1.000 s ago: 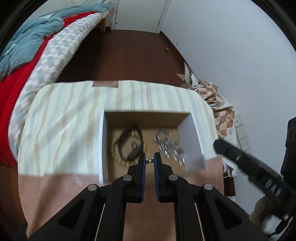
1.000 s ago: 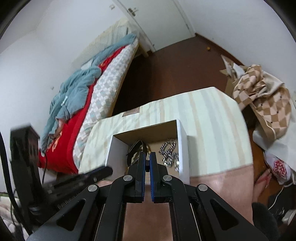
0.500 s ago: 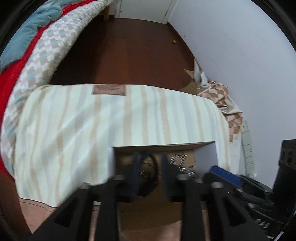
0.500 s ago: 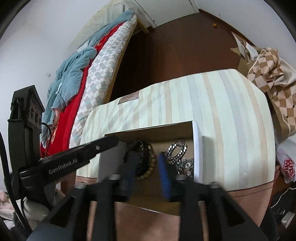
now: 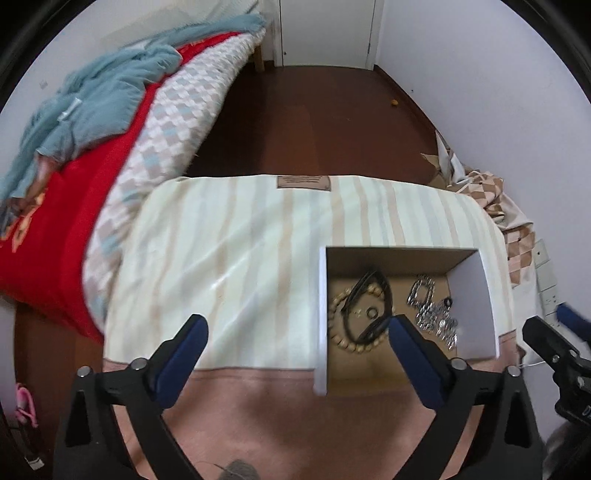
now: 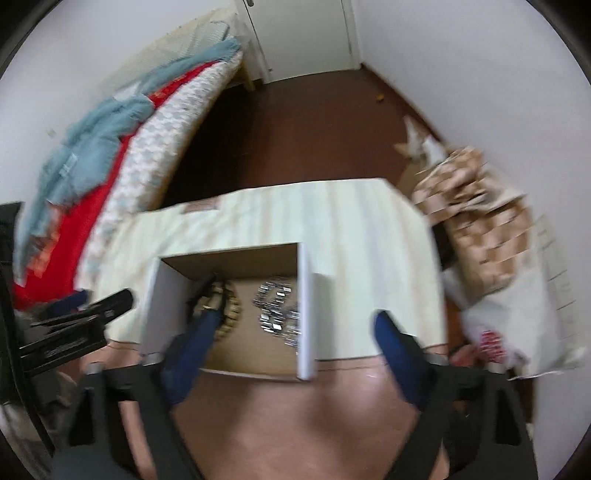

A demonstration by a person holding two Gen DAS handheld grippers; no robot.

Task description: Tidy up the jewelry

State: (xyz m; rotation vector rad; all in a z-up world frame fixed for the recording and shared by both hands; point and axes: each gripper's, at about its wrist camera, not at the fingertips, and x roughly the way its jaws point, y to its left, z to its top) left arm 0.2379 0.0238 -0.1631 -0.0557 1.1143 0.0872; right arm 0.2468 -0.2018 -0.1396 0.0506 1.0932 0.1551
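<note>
An open cardboard box (image 5: pixel 474 295) with white walls sits on a striped cloth (image 5: pixel 229 258). Inside lie a beige bead bracelet (image 5: pixel 338 332), a black band (image 5: pixel 369 306), a small ring (image 5: pixel 371 313) and a silver chain (image 5: pixel 432 310). My left gripper (image 5: pixel 295 325) is open and empty, its right finger over the box's near left part. My right gripper (image 6: pixel 293 325) is open and empty, straddling the box's right wall (image 6: pixel 304 314); the chain (image 6: pixel 277 306) and the beads (image 6: pixel 229 314) show between its fingers.
A bed (image 5: pixel 92 147) with red and blue covers stands at the left. Dark wood floor (image 5: pixel 314 122) lies beyond the table. Checked fabric and bags (image 6: pixel 480 229) lie at the right by the wall. A white door (image 5: pixel 325 33) is at the back.
Both grippers went from shut to wide open. Both pulled back and up from the box. The left gripper shifted left, so the box now sits to its right.
</note>
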